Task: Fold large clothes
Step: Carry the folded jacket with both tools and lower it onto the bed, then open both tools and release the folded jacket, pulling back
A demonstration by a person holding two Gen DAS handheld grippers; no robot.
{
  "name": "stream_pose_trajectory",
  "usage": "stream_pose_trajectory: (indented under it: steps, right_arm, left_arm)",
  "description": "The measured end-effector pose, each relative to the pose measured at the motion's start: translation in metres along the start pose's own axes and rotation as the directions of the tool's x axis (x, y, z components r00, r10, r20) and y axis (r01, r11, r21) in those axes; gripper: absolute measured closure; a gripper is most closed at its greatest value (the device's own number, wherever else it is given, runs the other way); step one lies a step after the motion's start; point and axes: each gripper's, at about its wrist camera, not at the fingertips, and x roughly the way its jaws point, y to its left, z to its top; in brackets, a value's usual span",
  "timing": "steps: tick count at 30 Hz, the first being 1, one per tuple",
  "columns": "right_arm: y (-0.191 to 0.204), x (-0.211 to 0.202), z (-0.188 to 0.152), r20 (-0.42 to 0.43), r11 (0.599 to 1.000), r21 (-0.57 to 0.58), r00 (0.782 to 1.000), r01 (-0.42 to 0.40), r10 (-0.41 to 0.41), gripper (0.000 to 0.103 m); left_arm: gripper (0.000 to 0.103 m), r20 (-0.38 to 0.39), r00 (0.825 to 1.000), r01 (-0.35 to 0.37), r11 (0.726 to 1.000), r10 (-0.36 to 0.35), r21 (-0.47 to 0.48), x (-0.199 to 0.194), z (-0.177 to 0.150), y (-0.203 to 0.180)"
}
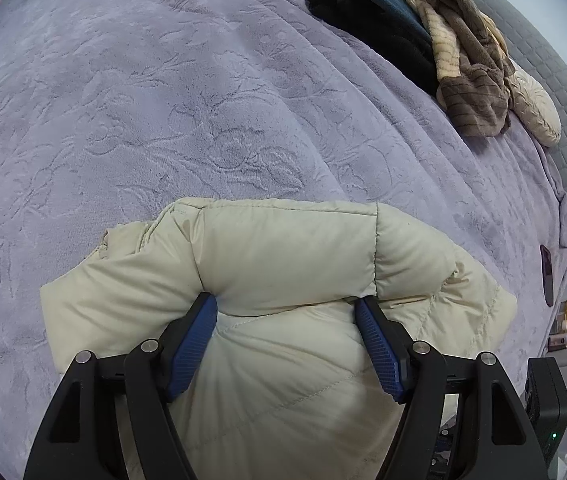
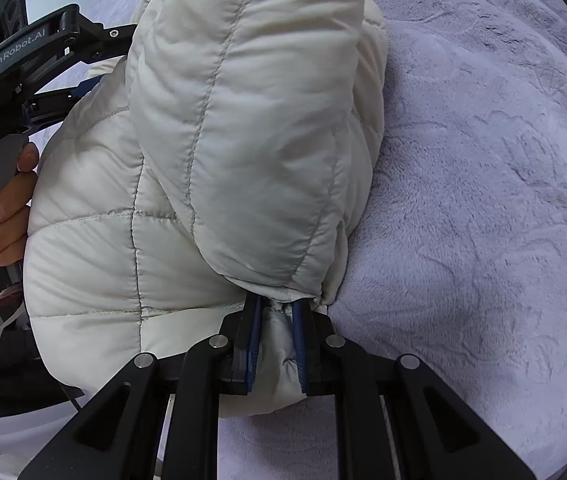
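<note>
A cream quilted puffer jacket [image 1: 283,264] lies bunched on a lilac embossed bedspread [image 1: 163,100]. My left gripper [image 1: 285,304] is open, its blue pads wide apart on either side of a fold of the jacket, tips touching the fabric. My right gripper [image 2: 277,304] is shut on a pinched edge of the jacket [image 2: 223,140], which rises above it in a puffy roll. The left gripper's body and the hand holding it show at the left edge of the right wrist view [image 2: 23,52].
A pile of other clothes lies at the far right of the bed: dark jeans [image 1: 371,8], a brown and beige fleece garment [image 1: 459,64] and a cream item [image 1: 535,108]. A dark phone [image 1: 547,276] lies near the bed's right edge. A grey quilted headboard [image 1: 563,100] stands behind.
</note>
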Motion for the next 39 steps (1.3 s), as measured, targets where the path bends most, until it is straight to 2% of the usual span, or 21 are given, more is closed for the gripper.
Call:
stream_pose_trajectory:
  steps: [12, 20, 29, 39]
  right_arm:
    - [0.003, -0.016, 0.010, -0.002, 1.000, 0.023, 1.000, 0.010, -0.010, 0.087]
    - [0.007, -0.027, 0.015, -0.020, 0.999, 0.022, 0.999, 0.028, -0.028, 0.084]
    - [0.007, -0.044, 0.023, -0.032, 0.999, 0.026, 0.999, 0.023, -0.023, 0.084]
    - [0.004, -0.071, 0.037, -0.023, 0.999, 0.020, 0.999, 0.040, -0.039, 0.084]
  left_arm:
    - [0.030, 0.008, 1.000, -0.019, 1.000, 0.019, 0.009, -0.007, 0.000, -0.002]
    - [0.030, 0.037, 0.998, -0.053, 0.998, 0.054, -0.022, -0.042, -0.006, -0.003]
    - [0.030, 0.092, 0.992, -0.085, 0.994, 0.092, -0.068, -0.105, -0.047, 0.012]
    - [0.030, 0.052, 0.990, -0.120, 0.984, 0.128, -0.134, -0.132, -0.101, 0.031]
